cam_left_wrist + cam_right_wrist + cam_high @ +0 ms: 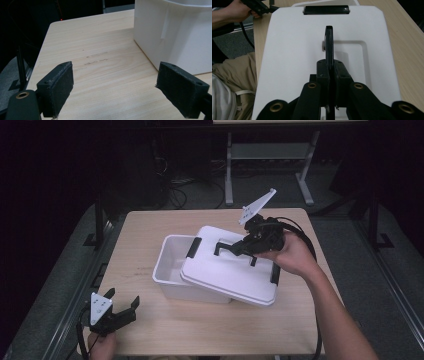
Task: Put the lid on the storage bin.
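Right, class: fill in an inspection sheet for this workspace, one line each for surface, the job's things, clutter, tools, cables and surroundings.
Surface: light wooden table, faint scuffs in the left gripper view.
Job's things: white bin, open at its left end; white lid lies askew over the rest, raised by its black handle; black latches at both lid ends.
Clutter: nothing seen.
Tools: right tool shut on the handle; left tool open, empty, at the table's near left corner.
Cables: black cable trails from the right tool.
Surroundings: dark room, grey floor, metal table legs behind.
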A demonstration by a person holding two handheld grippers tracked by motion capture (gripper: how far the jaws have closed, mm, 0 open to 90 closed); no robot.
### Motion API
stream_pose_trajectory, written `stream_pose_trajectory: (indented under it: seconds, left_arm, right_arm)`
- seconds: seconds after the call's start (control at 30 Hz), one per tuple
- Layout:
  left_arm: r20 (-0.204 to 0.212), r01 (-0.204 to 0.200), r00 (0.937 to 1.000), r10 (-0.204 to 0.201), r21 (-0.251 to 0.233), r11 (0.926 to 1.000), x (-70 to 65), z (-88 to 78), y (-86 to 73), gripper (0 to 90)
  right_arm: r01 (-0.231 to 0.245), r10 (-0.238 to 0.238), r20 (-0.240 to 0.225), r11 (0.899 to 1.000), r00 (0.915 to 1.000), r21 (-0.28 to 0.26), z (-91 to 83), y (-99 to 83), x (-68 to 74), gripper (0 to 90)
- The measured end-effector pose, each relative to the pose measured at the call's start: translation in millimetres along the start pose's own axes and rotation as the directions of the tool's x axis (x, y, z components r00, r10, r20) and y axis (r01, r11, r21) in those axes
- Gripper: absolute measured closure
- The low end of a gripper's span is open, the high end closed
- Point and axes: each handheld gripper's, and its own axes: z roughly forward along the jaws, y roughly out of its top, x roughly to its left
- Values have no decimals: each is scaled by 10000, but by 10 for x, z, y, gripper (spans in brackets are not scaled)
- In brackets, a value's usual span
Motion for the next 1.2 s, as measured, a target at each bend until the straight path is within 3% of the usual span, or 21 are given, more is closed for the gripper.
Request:
stream_pose_trajectory:
  seconds: [1.2]
  left_arm:
    - [-17, 13, 10000, -13, 34, 10000, 19, -3, -10, 130]
  right_arm:
    - [466, -458, -659, 9989, 9968, 106, 387, 406, -74, 845]
